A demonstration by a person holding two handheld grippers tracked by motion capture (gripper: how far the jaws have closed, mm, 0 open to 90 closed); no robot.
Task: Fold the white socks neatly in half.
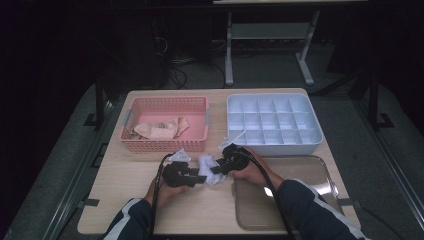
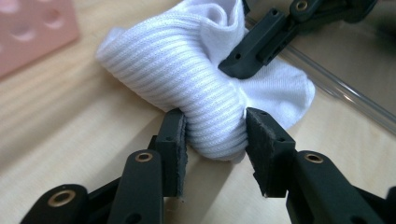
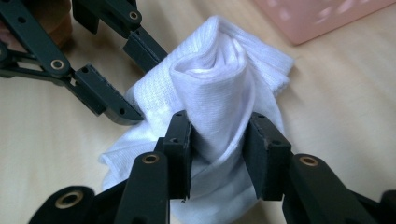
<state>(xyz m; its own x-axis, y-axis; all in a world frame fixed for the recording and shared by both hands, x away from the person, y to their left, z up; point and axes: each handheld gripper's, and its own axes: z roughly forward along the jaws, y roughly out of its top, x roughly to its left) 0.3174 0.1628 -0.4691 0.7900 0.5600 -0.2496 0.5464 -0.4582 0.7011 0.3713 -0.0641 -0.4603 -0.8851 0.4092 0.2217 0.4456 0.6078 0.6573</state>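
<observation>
Sock [image 1: 207,169] bunched on counter [image 1: 215,210] between both grippers, left fingers [image 2: 175,140] and right fingers [image 3: 180,140] each clamped on opposite folds.

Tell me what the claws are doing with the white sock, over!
Left claw clamped on white sock. Right claw clamped on its rolled-up part. Sock on the table, between pink basket and clear tray. Nothing blocking.
</observation>
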